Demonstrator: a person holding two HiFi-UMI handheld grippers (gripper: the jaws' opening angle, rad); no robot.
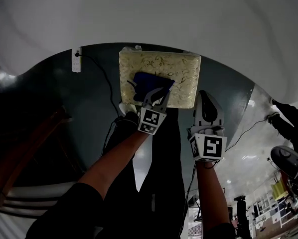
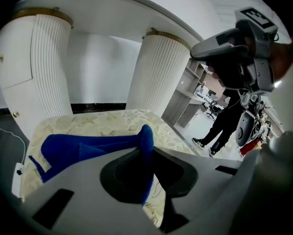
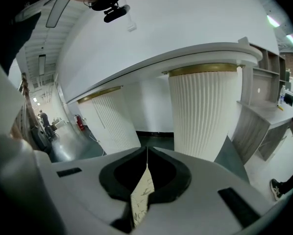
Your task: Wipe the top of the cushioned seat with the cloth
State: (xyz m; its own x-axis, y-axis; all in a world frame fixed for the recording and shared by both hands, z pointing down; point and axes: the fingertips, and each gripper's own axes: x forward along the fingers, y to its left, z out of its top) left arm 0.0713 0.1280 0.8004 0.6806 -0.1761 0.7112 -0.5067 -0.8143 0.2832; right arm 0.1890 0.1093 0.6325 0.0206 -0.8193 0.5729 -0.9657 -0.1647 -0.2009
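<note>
The cushioned seat point(image 1: 185, 76) is a cream, leaf-patterned square pad just below the white table edge. A blue cloth point(image 1: 148, 82) lies on its near-middle part. My left gripper point(image 1: 157, 94) is shut on the cloth's near edge; in the left gripper view the cloth point(image 2: 87, 148) stretches leftward over the seat point(image 2: 102, 123) and rises in a fold pinched between the jaws point(image 2: 145, 148). My right gripper point(image 1: 205, 97) hovers by the seat's near right corner, off the cloth. Its jaws point(image 3: 146, 153) are shut on nothing, and a cream sliver of the seat point(image 3: 141, 196) shows below them.
A big white table point(image 1: 149, 19) on fluted white columns point(image 3: 203, 111) overhangs the far side. A power strip point(image 1: 76, 59) and cable point(image 1: 105, 78) lie on the dark floor at left. A wooden chair point(image 1: 24, 148) stands at left. A person in black point(image 2: 225, 119) stands at right.
</note>
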